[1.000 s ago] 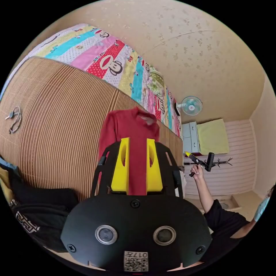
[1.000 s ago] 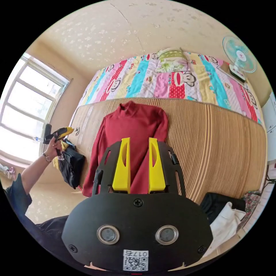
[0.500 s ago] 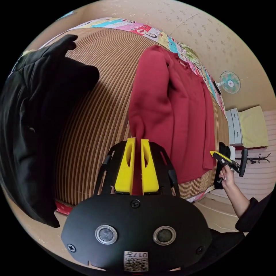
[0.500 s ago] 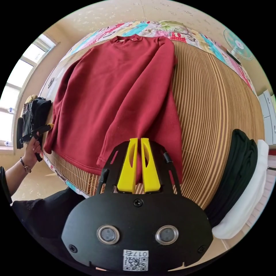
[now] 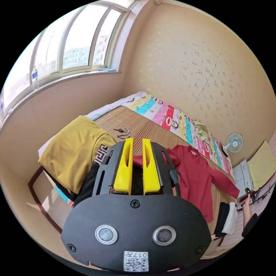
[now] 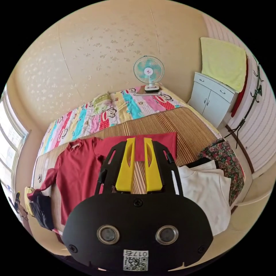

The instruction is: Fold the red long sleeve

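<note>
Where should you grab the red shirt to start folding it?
Probably the cuff of a sleeve. The red shirt lies flat on the striped mat with both sleeves stretched straight out. Come in from beyond the sleeve end, pinch the cuff, and carry it across the chest.

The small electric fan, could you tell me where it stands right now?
In the right gripper view the fan stands against the wall at the cartoon quilt's end, beside the white cabinet.

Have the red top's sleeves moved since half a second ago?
Yes. The red top's sleeves lay folded in over its body; now they stretch outward across the striped mat, one toward the white clothes, the other toward the black pile.
</note>
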Demonstrator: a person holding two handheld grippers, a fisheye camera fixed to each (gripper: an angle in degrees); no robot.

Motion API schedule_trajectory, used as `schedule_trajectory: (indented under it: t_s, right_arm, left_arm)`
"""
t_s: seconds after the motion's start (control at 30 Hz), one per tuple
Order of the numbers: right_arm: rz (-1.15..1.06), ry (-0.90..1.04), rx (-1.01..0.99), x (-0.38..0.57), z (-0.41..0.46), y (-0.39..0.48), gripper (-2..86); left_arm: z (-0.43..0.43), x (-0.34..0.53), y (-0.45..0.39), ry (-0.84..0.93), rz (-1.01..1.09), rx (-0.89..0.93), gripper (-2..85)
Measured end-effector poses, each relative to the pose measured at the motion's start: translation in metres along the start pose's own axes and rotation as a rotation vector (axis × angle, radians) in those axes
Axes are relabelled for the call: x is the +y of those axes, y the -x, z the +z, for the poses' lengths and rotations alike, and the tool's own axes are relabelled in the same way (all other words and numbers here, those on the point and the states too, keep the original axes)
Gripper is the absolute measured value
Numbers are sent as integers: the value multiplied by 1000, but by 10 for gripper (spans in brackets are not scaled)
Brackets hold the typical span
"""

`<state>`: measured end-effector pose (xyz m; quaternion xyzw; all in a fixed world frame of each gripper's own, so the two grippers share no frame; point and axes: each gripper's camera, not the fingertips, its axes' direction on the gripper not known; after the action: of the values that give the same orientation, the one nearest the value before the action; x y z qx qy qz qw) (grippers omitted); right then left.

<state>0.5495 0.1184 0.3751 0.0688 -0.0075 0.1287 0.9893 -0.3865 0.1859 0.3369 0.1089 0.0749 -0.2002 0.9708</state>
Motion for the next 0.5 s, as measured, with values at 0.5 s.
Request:
schedule_trajectory:
  t_s: [0.5]
  right_arm:
    - [-222, 616, -210, 216, 143, 41, 71]
  left_arm:
    - [201, 176, -121, 800, 348, 209, 23]
